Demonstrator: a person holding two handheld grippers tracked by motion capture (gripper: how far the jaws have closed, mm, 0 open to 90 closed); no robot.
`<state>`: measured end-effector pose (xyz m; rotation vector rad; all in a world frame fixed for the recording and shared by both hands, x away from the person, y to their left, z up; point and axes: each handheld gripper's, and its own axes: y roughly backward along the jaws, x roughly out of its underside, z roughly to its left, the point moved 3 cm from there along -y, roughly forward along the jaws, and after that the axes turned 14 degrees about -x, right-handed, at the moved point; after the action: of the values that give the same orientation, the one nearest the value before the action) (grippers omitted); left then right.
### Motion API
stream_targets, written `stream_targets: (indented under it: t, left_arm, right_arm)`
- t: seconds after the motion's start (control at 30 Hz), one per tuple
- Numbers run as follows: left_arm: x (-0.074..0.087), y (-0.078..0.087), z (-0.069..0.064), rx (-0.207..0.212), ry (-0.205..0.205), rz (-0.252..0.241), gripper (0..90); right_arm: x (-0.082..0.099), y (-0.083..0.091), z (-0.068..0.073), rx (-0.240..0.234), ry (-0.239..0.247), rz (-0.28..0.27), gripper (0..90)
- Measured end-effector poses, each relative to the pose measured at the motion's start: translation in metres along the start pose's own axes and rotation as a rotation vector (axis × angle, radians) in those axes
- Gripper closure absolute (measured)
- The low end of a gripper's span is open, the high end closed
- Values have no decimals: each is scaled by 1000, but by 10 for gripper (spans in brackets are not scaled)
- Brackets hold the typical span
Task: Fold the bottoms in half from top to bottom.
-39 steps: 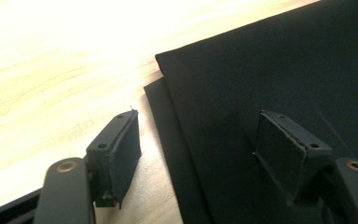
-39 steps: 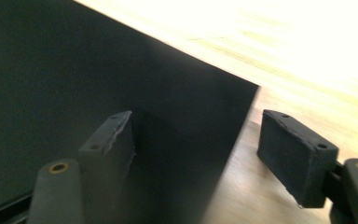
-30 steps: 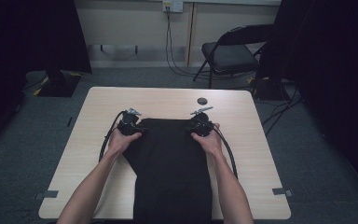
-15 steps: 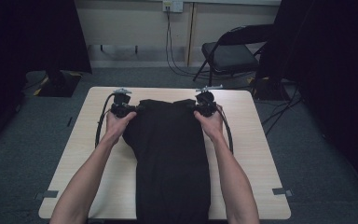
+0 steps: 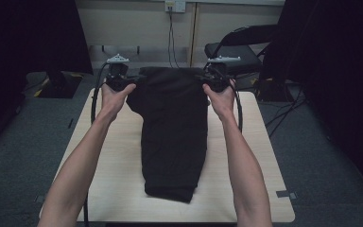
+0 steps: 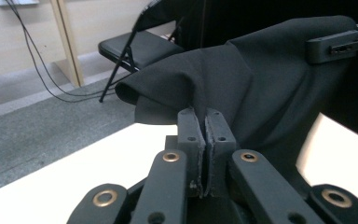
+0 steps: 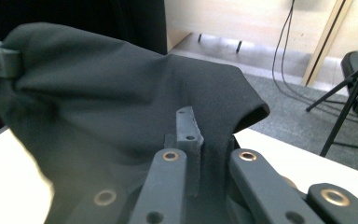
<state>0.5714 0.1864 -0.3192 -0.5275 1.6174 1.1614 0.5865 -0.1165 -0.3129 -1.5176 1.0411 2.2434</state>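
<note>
A black garment hangs between my two grippers, its lower end still lying on the table. The left gripper is shut on the cloth's upper left corner, and in the left gripper view its jaws pinch a fold of the black garment at the left gripper. The right gripper is shut on the upper right corner. In the right gripper view the black garment drapes over the right gripper, hiding one jaw. Both hands hold the cloth up above the table's far edge.
The light wooden table shows bare on both sides of the garment. A black folding chair stands behind the table at the right. Cables hang from a wall socket. Dark curtains flank both sides.
Both grippers have risen from the table surface and moved away from me, lifting the garment's top edge into the air. The cloth now hangs stretched between them.
</note>
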Motion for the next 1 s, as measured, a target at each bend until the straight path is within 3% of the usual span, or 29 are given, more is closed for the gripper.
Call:
stream_targets:
  t: [0.23,0.47,0.57,0.63,0.67,0.7,0.8,0.87,0.93,1.0]
  left_arm:
    - [35,34,-14,66,-23,-38,871]
    - [71,67,-49,132,-102,-38,869]
    - [82,85,-62,180,-103,-62,870]
    - [87,96,-69,185,-112,-80,869]
    - [91,104,-72,219,-96,-85,869]
    - [96,108,-74,221,-94,-83,869]
    - [123,118,-79,245,-86,-46,865]
    - [147,121,-83,249,-88,24,853]
    - [168,122,-85,271,-80,79,831]
    - [181,125,-85,265,-82,101,761]
  right_arm:
    - [37,30,26,-90,32,-22,867]
    - [86,49,62,-155,61,16,865]
    - [105,60,80,-181,86,22,865]
    - [114,70,89,-192,95,9,864]
    - [118,76,93,-188,99,14,863]
    - [125,83,97,-197,94,7,863]
    - [152,97,105,-214,75,16,855]
    - [174,101,108,-232,65,44,848]
    - [205,99,111,-240,22,109,820]
    - [227,97,114,-238,23,167,760]
